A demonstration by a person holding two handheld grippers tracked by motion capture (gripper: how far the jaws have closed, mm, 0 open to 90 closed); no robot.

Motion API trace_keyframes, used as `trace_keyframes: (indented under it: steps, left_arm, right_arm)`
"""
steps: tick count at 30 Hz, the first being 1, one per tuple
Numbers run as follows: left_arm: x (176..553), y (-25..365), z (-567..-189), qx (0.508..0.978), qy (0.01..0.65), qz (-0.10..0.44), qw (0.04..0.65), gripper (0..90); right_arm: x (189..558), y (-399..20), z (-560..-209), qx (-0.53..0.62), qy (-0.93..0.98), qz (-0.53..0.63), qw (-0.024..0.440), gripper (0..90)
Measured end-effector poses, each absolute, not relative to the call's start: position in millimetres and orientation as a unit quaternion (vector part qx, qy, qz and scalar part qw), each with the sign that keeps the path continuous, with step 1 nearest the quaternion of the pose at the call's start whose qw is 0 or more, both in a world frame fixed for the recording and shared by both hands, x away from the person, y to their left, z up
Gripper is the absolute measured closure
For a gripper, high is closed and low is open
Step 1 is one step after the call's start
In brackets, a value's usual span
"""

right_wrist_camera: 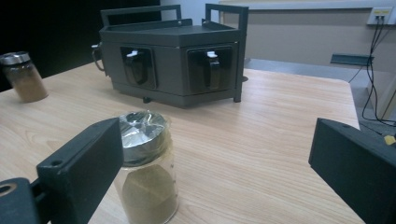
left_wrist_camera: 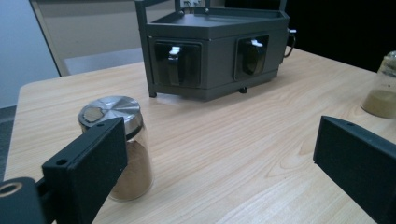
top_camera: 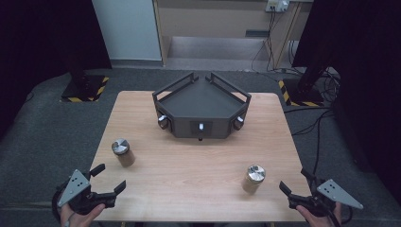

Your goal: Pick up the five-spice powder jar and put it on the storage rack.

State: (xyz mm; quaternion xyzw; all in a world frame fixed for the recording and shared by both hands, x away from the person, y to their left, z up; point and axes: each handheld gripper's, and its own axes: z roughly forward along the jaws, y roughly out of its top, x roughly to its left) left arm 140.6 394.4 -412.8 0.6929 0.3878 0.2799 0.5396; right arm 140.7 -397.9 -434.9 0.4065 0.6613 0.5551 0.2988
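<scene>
Grey angled rack [top_camera: 201,106] sits mid-back on the wood counter [top_camera: 189,161]. Left spice jar [top_camera: 123,152], metal lid, stands front-left of the rack; right spice jar [top_camera: 253,178] stands front-right, both upright w/ brown powder. Left claw [top_camera: 109,179] & right claw [top_camera: 294,185] hover nearer the person than the rack, jaws wide apart, nothing gripped, each just short of its jar.

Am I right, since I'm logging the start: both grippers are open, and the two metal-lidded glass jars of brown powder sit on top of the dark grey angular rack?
Not quite. The two jars stand on the wooden table, in front of the rack, as the high view shows. The left gripper and the right gripper are indeed open.
</scene>
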Motion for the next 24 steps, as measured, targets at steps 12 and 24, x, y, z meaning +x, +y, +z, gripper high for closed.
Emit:
trace_keyframes:
  steps: [12, 24]
  left_arm:
    - [140.9, 395.9, -414.0, 0.688, 0.391, 0.278, 0.545, 2.2]
    - [142.0, 396.2, -414.0, 0.687, 0.392, 0.276, 0.546, 2.2]
  right_arm:
    - [138.4, -399.7, -437.0, 0.414, 0.653, 0.560, 0.298, 3.4]
    - [136.4, -401.5, -437.5, 0.414, 0.652, 0.561, 0.299, 3.9]
